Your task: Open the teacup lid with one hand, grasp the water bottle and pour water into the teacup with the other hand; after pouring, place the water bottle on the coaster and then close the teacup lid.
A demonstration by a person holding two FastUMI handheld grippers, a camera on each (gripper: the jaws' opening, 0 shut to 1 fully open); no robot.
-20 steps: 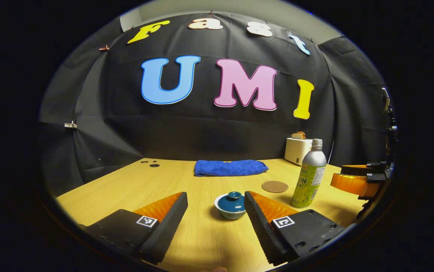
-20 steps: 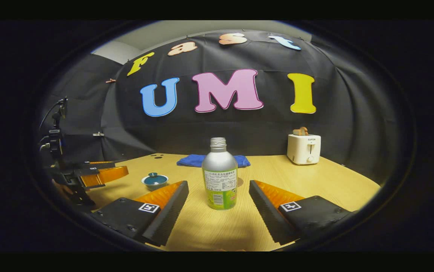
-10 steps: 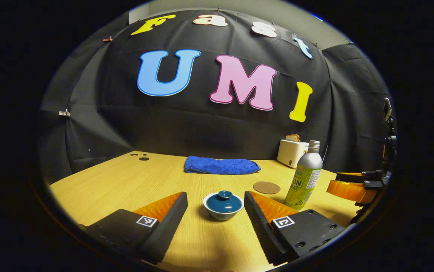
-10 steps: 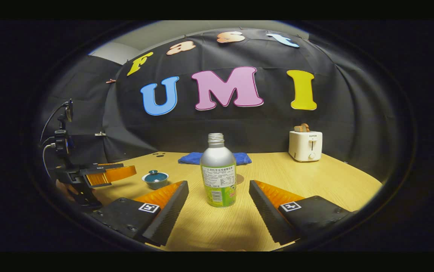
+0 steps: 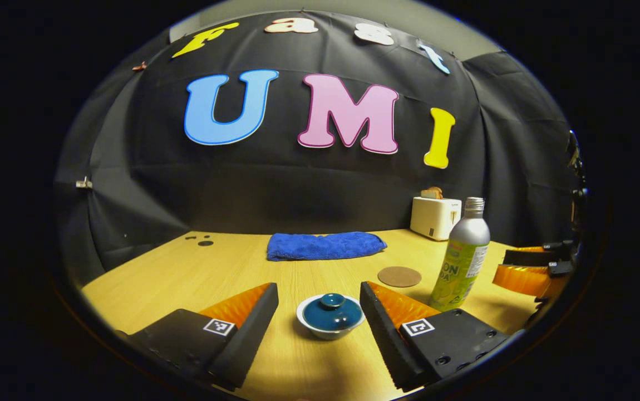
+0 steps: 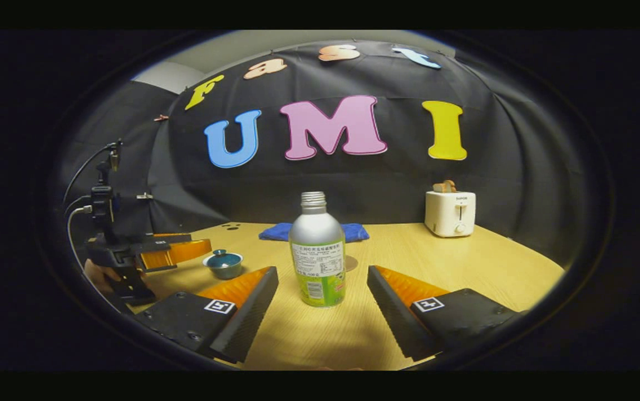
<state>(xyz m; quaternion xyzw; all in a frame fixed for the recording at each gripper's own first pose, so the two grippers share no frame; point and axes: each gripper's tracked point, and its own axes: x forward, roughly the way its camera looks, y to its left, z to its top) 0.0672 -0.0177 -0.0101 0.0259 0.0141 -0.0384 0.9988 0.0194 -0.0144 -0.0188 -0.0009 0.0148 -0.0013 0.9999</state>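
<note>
A small white teacup with a dark teal lid point(image 5: 331, 313) sits on the wooden table, just ahead of my open left gripper point(image 5: 319, 295) and between the lines of its fingers. The same teacup point(image 6: 224, 263) appears at the left in the right gripper view, beside the left gripper point(image 6: 178, 249). A silver bottle with a green label point(image 6: 318, 253) stands upright, uncapped, straight ahead of my open right gripper point(image 6: 323, 278). In the left gripper view the bottle point(image 5: 462, 256) stands right of a round brown coaster point(image 5: 399, 276), with the right gripper point(image 5: 526, 270) beyond it.
A folded blue towel point(image 5: 324, 245) lies at the back of the table point(image 5: 231, 278). A white toaster point(image 6: 449, 212) with toast in it stands at the back right. A hand point(image 6: 97, 275) holds the left gripper's handle.
My left gripper has come closer to the teacup, which now lies centred between its fingers. My right gripper has moved nearer the bottle. Both stay open.
</note>
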